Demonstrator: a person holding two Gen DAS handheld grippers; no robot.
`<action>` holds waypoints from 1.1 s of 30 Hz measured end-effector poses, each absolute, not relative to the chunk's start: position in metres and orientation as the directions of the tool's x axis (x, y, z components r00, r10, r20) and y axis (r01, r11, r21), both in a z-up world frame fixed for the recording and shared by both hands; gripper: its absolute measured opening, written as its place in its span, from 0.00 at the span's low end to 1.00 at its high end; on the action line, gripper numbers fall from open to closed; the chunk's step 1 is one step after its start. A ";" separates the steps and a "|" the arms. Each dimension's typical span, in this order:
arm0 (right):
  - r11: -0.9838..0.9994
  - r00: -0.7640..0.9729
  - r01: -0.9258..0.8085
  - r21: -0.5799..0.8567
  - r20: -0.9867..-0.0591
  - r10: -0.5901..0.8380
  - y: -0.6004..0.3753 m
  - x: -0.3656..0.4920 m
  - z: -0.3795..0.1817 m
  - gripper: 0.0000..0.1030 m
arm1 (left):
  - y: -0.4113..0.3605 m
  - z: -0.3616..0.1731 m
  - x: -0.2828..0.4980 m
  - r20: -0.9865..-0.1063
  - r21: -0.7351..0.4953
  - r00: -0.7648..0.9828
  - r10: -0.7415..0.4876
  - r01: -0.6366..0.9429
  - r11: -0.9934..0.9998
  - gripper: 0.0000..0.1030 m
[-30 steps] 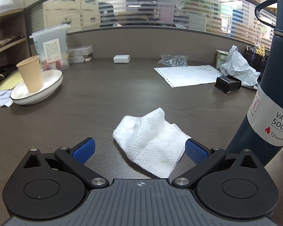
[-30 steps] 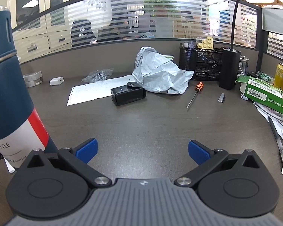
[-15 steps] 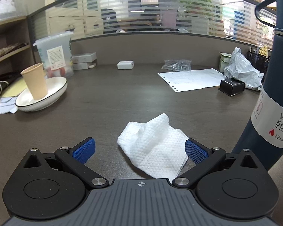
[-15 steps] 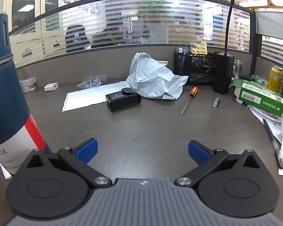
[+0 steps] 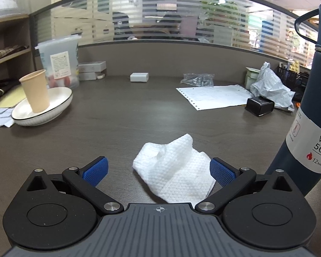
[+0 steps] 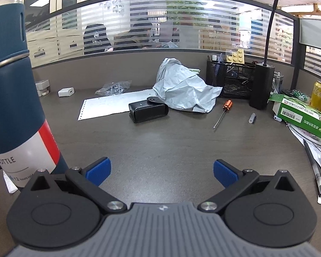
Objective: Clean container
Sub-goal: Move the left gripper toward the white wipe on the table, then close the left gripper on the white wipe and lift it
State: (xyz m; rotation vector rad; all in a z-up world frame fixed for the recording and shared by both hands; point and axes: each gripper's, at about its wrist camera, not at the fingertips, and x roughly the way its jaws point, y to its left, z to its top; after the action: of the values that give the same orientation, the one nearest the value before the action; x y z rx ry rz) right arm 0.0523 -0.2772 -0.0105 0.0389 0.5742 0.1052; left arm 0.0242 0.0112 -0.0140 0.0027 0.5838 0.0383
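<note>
Both the left tongs (image 5: 158,169) and the right tongs (image 6: 162,170) stood wide and empty above the dark table (image 5: 128,115), a crumpled white wipe (image 5: 175,169) lying between the left fingers, the upright blue vacuum bottle (image 5: 306,132) just right of it.

A cloth (image 5: 175,169) lies left of the flask (image 5: 308,111).

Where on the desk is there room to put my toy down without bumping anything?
The biggest bare patch is mid-desk, between the white bowl, the printed sheet and the white cloth. Another lies between the black pouch and the right tongs. It is crowded at the green box and mesh organizer.
</note>
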 end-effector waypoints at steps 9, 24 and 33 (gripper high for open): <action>0.994 0.829 -0.089 0.067 -0.548 0.111 -0.277 0.052 -0.014 1.00 | 0.008 -0.018 0.040 -0.557 -0.024 0.828 -0.060 0.057 0.998 0.82; 0.994 0.821 -0.080 0.076 -0.560 0.109 -0.282 0.059 -0.017 1.00 | 0.002 -0.025 0.067 -0.639 0.108 0.764 -0.091 0.206 0.973 0.77; 0.994 0.817 -0.081 0.080 -0.565 0.112 -0.281 0.061 -0.017 1.00 | 0.007 -0.033 0.077 -0.692 0.069 0.713 -0.119 0.228 0.971 0.66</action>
State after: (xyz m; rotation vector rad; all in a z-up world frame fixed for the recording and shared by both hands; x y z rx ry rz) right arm 0.0612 -0.2810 -0.0171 0.0534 0.6052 0.1026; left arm 0.0765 0.0075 -0.0331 0.1531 0.7542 -0.1929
